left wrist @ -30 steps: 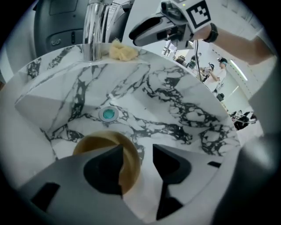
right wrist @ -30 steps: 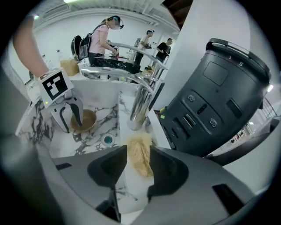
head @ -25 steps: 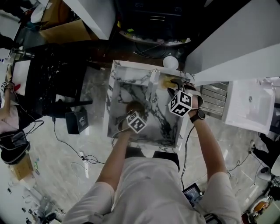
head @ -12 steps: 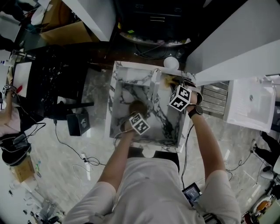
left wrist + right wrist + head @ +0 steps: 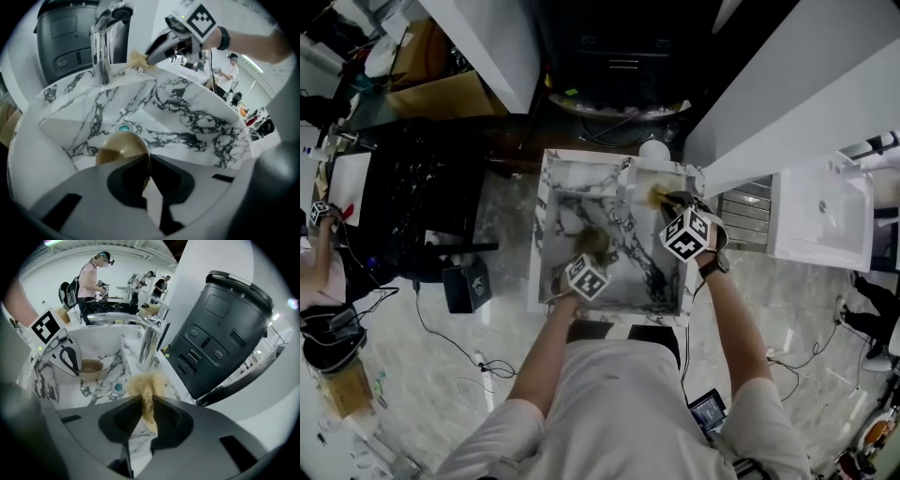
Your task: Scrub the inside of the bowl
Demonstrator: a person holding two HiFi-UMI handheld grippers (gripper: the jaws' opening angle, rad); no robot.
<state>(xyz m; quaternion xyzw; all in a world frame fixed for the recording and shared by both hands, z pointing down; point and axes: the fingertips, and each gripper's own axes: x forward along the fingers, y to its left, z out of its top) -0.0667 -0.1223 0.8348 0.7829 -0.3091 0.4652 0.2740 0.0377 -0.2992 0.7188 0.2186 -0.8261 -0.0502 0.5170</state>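
Note:
A tan bowl [image 5: 592, 242] hangs tilted over the marble sink's floor. My left gripper [image 5: 588, 255] is shut on its rim: the rim sits pinched between the jaws [image 5: 148, 165], which have just been closing, with the bowl [image 5: 123, 147] sticking out beyond them. My right gripper [image 5: 664, 201] is at the sink's back right corner. Its jaws have just been closing and now grip a tan fibrous scrub pad [image 5: 147, 389] [image 5: 655, 195]. From the right gripper view the bowl [image 5: 91, 366] shows its inside, with the left gripper [image 5: 70, 359] on it.
The white marble sink [image 5: 538, 225] has a chrome faucet [image 5: 101, 47] at its back rim and a teal drain [image 5: 124, 127] in its floor. A black appliance [image 5: 220, 333] stands behind the sink. People stand at benches in the background.
The left gripper has lifted a little with the bowl. The right gripper has rolled and shifted slightly at the back right corner, with the pad at its tips.

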